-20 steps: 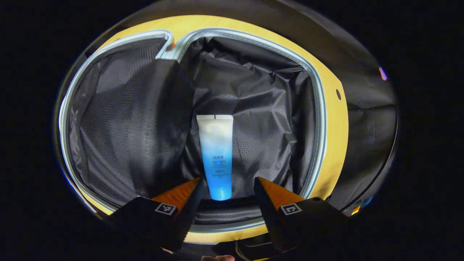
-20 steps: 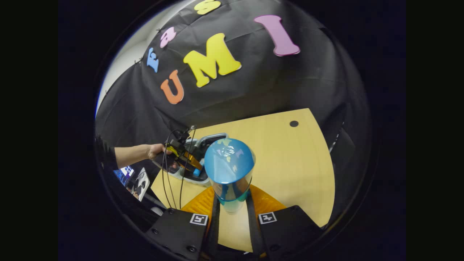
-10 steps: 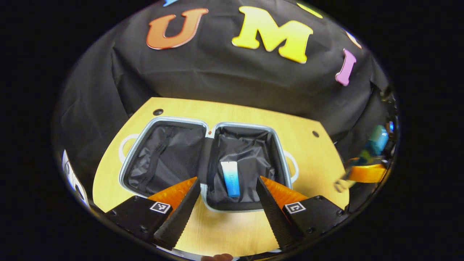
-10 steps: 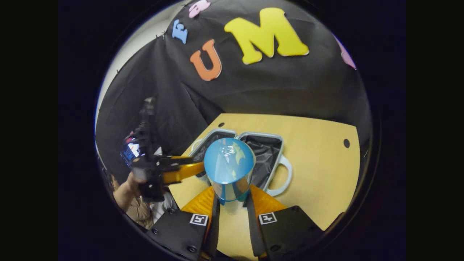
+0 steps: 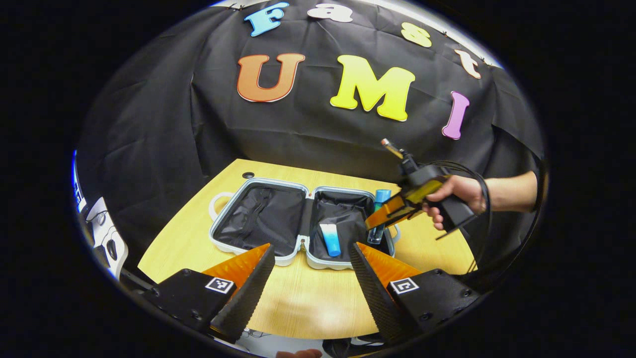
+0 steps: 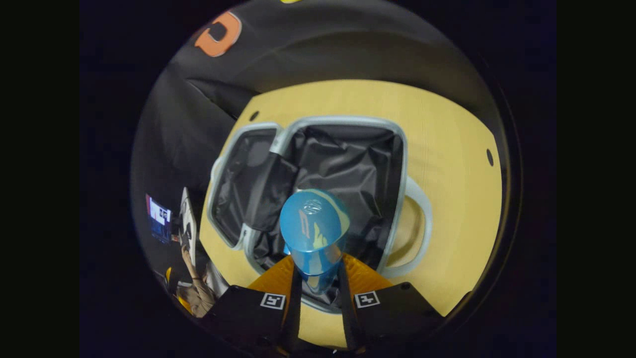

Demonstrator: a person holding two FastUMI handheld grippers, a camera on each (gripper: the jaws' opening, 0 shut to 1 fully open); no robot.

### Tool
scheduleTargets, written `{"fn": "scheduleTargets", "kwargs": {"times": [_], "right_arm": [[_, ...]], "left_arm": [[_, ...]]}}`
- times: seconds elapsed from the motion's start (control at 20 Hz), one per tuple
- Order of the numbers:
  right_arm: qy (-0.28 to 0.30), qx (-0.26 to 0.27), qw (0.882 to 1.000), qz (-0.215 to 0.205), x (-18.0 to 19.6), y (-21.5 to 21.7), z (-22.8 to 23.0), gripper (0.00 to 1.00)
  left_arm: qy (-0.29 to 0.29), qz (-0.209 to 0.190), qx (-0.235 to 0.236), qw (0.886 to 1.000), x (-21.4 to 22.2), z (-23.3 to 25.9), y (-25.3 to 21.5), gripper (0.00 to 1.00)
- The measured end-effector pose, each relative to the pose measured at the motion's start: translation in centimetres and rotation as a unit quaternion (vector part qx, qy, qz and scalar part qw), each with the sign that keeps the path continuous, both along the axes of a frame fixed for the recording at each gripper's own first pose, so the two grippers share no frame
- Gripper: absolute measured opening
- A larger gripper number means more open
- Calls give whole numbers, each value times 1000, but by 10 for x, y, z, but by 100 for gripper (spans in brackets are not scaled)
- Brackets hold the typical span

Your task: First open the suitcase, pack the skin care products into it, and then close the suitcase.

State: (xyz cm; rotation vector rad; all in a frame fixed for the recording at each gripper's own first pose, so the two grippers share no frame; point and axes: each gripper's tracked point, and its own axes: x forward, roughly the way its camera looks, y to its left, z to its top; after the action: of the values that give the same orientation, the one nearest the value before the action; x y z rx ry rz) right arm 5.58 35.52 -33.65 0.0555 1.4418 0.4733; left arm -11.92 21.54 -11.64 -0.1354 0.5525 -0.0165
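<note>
Holding the bottle [image 6: 314,233] clamped in your right gripper [image 6: 318,278], you hover over the suitcase [image 5: 258,184], right half, 3 o'clock of the tube [image 5: 330,239]. Smooth plastic, likely slippery: grip mid-body. Left gripper [image 5: 312,263]: fingers apart, empty.

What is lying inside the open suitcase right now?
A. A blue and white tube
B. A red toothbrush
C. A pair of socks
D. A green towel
A: a blue and white tube lies on the black lining of the open suitcase's right half.
</note>
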Motion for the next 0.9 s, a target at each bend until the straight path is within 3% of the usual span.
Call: {"fn": "scheduleTargets", "kwargs": {"times": [0.05,0.45,0.9], "right_arm": [[14,-16,1000,-8,0,-1,-10,31],[55,-80,991,-90,12,1,-58,34],[67,-107,982,-139,18,0,-82,34]], "left_arm": [[-1,-1,8,1000,-1,0,3,98],[-14,-8,27,1000,-16,10,10,98],[-14,11,-16,1000,-30,13,19,98]]}}
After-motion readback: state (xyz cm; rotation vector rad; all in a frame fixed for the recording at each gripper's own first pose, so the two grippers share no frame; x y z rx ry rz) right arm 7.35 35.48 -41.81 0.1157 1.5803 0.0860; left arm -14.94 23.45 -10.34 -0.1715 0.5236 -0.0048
